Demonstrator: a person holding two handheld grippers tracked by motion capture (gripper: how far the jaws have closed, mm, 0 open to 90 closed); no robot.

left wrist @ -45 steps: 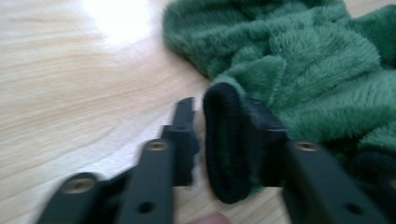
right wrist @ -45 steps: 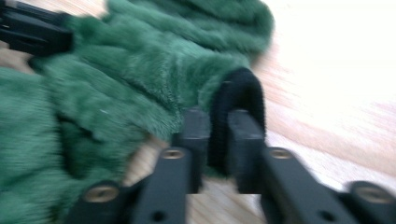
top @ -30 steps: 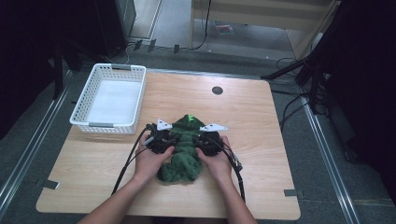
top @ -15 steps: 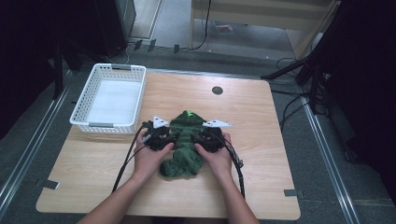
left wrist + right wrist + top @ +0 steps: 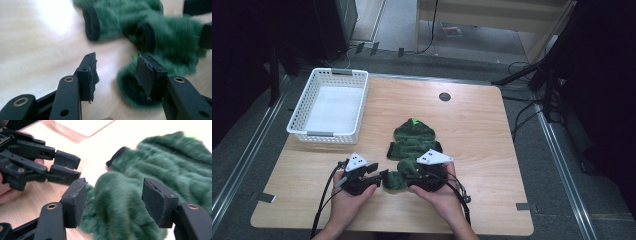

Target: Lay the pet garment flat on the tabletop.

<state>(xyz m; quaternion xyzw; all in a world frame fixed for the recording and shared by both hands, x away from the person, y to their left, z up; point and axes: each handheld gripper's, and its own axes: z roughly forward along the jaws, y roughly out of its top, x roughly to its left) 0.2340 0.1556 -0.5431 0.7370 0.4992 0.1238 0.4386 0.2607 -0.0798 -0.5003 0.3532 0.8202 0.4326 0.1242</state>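
Garment: a green fleece hooded garment (image 5: 412,145), small, with black cuffs, lies on the wooden table (image 5: 492,150) at the centre of the high view, hood toward the top of the frame, lower end bunched at the bottom between the two grippers.
Hood detail: a bright green tab sits on the hood's top in the high view.
Left gripper: the left gripper (image 5: 379,177) sits at lower centre-left of the high view, held in the person's left hand (image 5: 346,200), just beside the garment's lower left edge.
Left jaws: apart, having just been opening; in the left gripper view (image 5: 116,75) bare tabletop lies between them, and the right-hand pad stands in front of a black-lined cuff of the garment (image 5: 155,32) without pinching it.
Right gripper: the right gripper (image 5: 404,179) sits at lower centre of the high view, in the right hand (image 5: 443,195), against the bunched lower end.
Right jaws: apart, having just been opening; in the right gripper view (image 5: 113,202) a fold of green fleece (image 5: 160,170) bulges between the pads, which do not press on it.
Basket: a white slotted plastic basket (image 5: 304,107) stands at the upper left of the table, well apart from the garment.
Table hole: a dark round grommet (image 5: 444,96) lies near the table's far edge, above the hood.
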